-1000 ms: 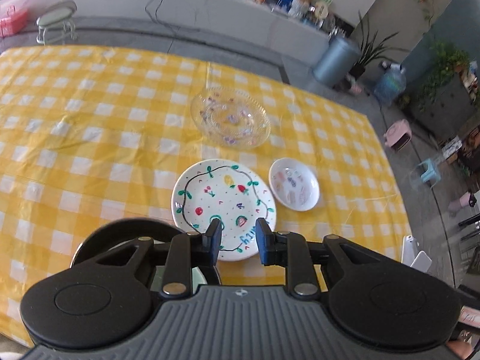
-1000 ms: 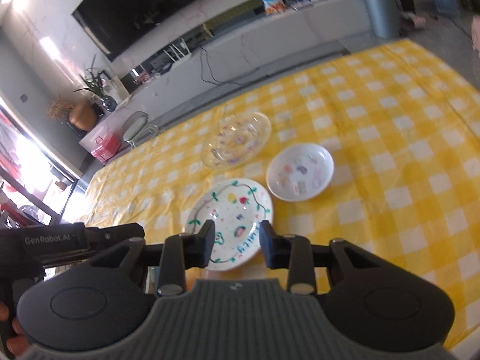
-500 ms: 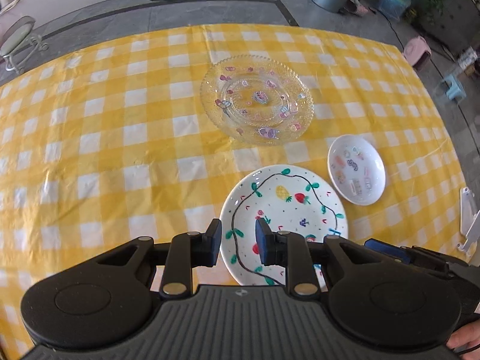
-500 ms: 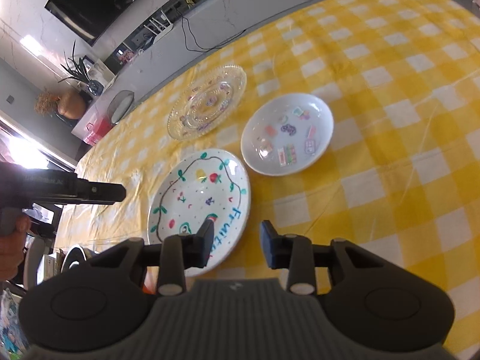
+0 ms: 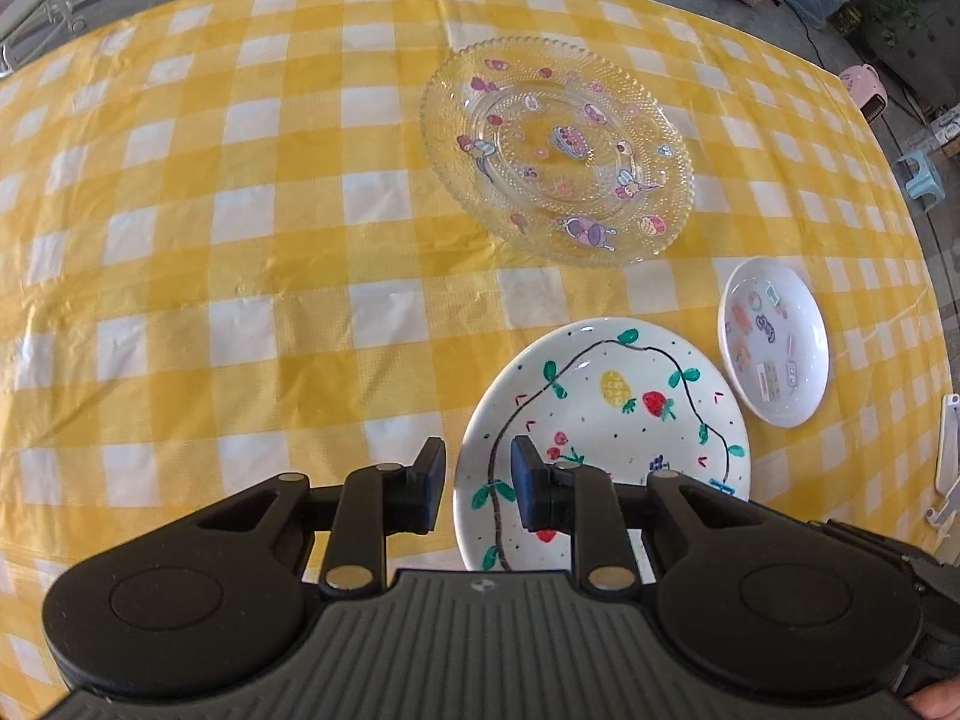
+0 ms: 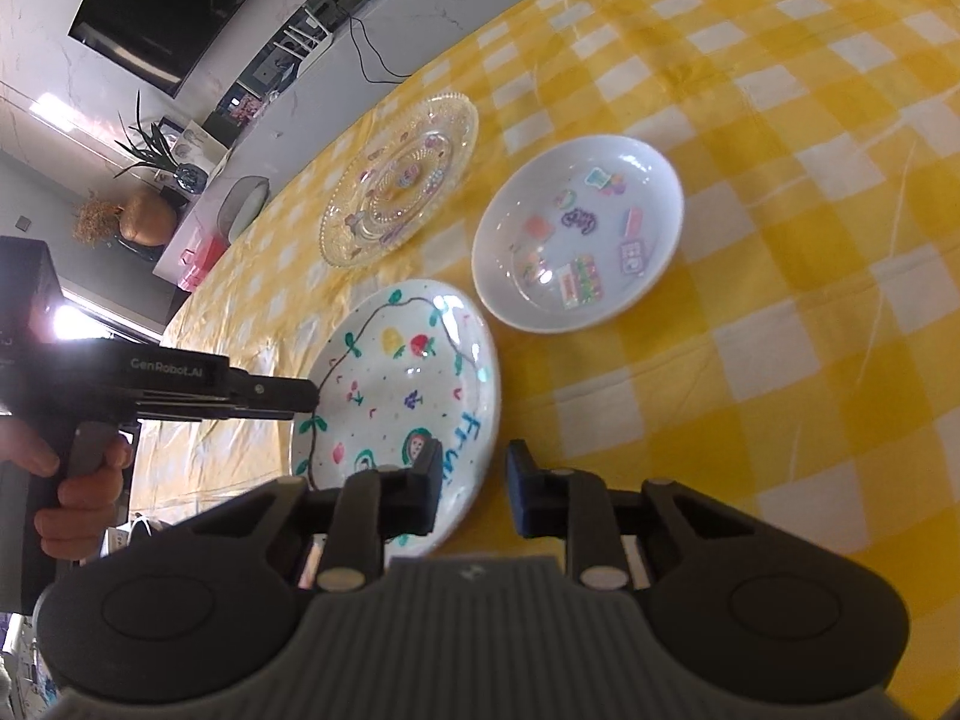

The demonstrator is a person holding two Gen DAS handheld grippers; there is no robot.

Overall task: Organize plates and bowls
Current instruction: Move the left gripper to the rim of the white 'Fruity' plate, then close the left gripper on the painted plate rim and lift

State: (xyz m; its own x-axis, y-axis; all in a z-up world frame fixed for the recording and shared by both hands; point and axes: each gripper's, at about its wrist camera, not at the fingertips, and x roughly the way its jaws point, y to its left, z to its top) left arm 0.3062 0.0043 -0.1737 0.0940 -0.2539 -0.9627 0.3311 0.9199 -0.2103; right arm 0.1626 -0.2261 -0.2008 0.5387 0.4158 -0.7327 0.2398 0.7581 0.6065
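Note:
A white plate painted with fruit and a vine (image 5: 606, 414) (image 6: 402, 384) lies at the table's near edge. A small white bowl with stickers (image 5: 774, 342) (image 6: 576, 234) sits to its right. A clear glass plate with stickers (image 5: 558, 150) (image 6: 402, 180) lies behind them. My left gripper (image 5: 474, 492) is open and empty, hovering over the painted plate's left rim; it also shows in the right wrist view (image 6: 288, 396). My right gripper (image 6: 471, 492) is open and empty, above the painted plate's right near rim.
A yellow and white checked cloth (image 5: 240, 240) (image 6: 810, 240) covers the table. The table's right edge (image 5: 924, 312) drops to the floor with stools and bins. A white counter (image 6: 312, 96) and a TV stand beyond the far edge.
Both grippers have moved in closer and lower over the table. The left one now sits over the painted plate's left rim, the right one at its right rim. Jaws stay open.

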